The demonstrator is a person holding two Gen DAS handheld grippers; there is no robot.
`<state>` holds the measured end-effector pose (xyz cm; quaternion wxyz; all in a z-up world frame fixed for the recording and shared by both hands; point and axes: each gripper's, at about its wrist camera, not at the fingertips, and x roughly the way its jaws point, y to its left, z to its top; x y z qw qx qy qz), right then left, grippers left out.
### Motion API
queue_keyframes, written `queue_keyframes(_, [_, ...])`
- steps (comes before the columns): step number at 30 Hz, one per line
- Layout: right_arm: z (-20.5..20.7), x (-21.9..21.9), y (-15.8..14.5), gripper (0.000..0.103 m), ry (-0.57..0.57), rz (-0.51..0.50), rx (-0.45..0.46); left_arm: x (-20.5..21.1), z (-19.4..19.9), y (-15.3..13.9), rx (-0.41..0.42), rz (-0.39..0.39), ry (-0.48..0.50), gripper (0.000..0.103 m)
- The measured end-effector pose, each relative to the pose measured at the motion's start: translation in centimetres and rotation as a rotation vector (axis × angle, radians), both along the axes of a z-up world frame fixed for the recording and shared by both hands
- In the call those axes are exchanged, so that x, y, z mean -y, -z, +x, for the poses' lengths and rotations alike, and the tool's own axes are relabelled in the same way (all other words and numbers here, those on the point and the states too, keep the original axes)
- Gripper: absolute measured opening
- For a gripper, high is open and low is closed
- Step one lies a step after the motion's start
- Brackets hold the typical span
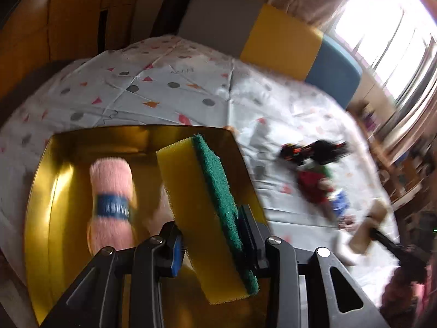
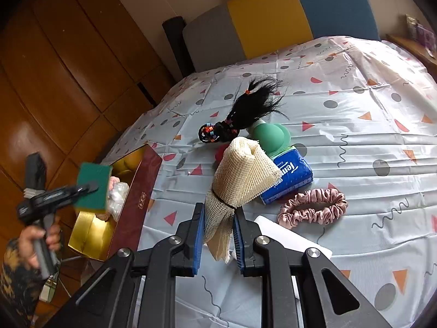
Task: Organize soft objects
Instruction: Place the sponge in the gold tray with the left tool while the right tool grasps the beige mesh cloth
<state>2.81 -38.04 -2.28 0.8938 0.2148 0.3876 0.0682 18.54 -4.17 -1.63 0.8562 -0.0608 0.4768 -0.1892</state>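
My left gripper is shut on a yellow sponge with a green scouring side and holds it over the gold-lined box. A pink rolled towel with a blue band lies in the box. From the right wrist view the left gripper holds the sponge above the maroon box. My right gripper is shut on a cream mesh roll tied with a black band, held above the bed.
On the patterned sheet lie a blue tissue pack, a pink scrunchie, a black hair piece, a green object and white paper. A headboard stands behind; a wooden wardrobe is left.
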Motion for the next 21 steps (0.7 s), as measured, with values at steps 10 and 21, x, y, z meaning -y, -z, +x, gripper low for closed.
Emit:
queue_keyframes(10, [0.4, -0.4, 0.4, 0.02, -0.017, -0.037, -0.014, 2.3, 3.3, 2.4, -0.032, 0.065, -0.016, 0.059])
queue_keyframes(21, [0.5, -1.2, 0.8, 0.02, -0.025, -0.089, -0.036, -1.2, -2.9, 0.0, 0.07, 0.129, -0.118, 0.061])
